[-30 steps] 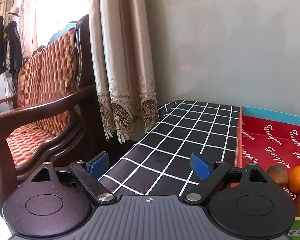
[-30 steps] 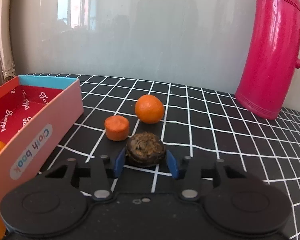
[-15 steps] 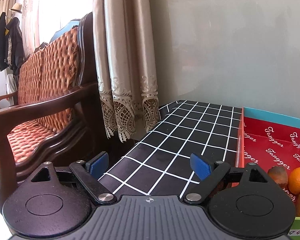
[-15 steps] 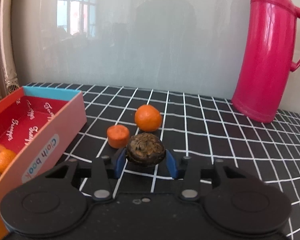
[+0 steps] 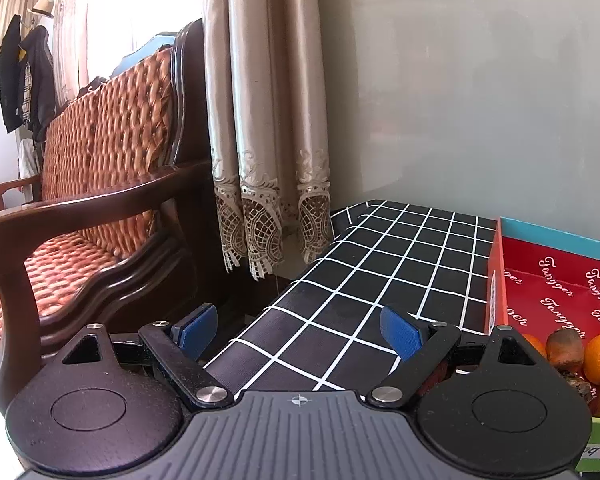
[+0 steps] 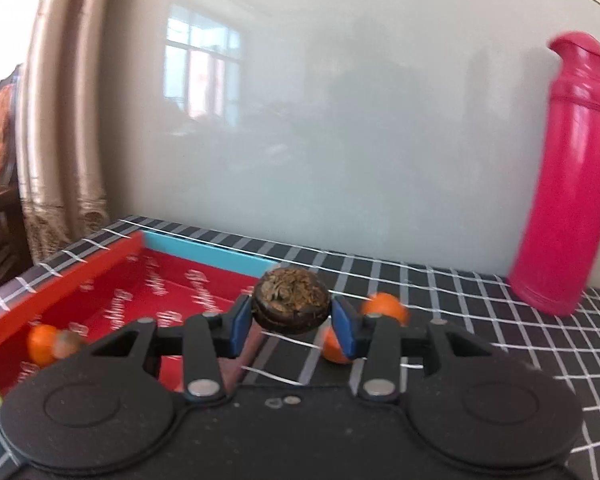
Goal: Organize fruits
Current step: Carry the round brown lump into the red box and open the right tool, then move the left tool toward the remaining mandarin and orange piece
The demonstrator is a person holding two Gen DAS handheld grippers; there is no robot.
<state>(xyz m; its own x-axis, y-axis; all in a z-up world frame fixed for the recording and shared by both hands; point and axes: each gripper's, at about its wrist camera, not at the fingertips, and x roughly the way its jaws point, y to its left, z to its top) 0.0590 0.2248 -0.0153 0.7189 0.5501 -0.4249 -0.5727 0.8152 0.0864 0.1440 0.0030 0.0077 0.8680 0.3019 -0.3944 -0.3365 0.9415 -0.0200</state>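
A checked counter [image 6: 480, 320] runs along the grey wall. The right tongs [image 6: 293, 318] pinch a dark, wrinkled fruit [image 6: 292, 306] by its sides, over the red box [image 6: 140, 276]; it looks light and firm. The left tongs [image 5: 298, 330] hang spread, empty.

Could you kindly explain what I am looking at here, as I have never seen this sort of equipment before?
There is no robot here: a person holds a two-finger gripping tool in each hand, and each tool carries a camera looking forward along its fingers.

The left view shows the left tool, open and empty, above a black checked tablecloth, with a wooden sofa and a curtain beyond.

The right view shows the right tool shut on a dark brown round fruit, lifted near a red box that already holds fruit. Two oranges remain on the cloth, beside a pink thermos.
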